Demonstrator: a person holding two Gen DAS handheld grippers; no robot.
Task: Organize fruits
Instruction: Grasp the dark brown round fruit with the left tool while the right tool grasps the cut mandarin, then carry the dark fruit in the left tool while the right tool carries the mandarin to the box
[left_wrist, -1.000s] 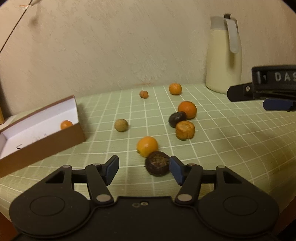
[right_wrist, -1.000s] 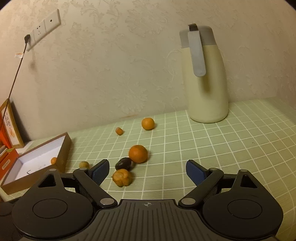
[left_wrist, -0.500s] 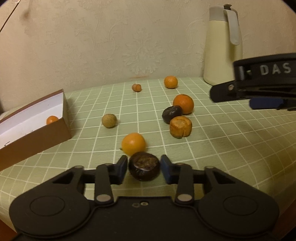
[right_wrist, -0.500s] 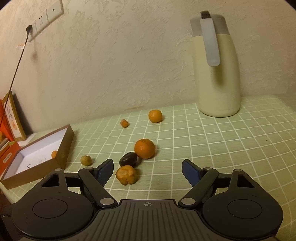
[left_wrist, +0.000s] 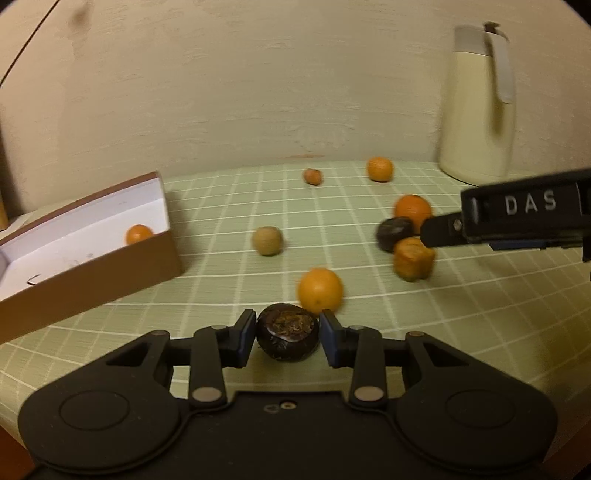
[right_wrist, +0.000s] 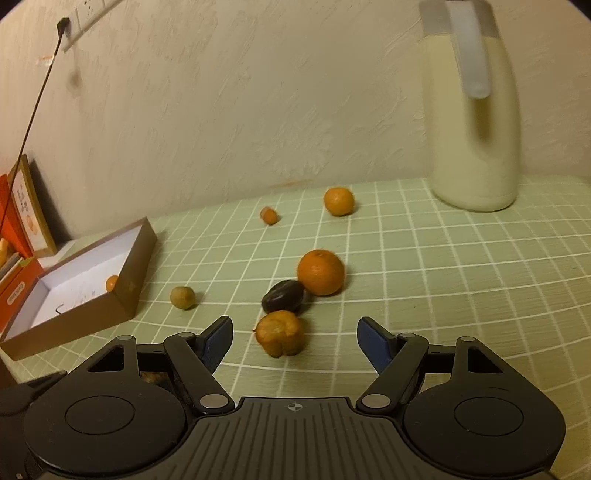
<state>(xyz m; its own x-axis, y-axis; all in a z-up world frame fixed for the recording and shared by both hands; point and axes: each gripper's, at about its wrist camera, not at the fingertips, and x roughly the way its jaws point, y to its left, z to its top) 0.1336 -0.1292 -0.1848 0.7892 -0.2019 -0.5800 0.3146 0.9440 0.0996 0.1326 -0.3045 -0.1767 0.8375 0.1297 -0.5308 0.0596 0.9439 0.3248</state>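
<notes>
Left gripper low over green checked tabletop, clenched on dark brown wrinkled round fruit; small round orange just beyond at 1 o'clock. Right gripper level, released w/ jaws wide; lumpy peeled orange fruit at 12. Open brown cardboard box at 10.

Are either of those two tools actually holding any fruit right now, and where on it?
The left tool pinches the dark brown fruit by its two opposite sides. The right tool is open and holds nothing.
</notes>
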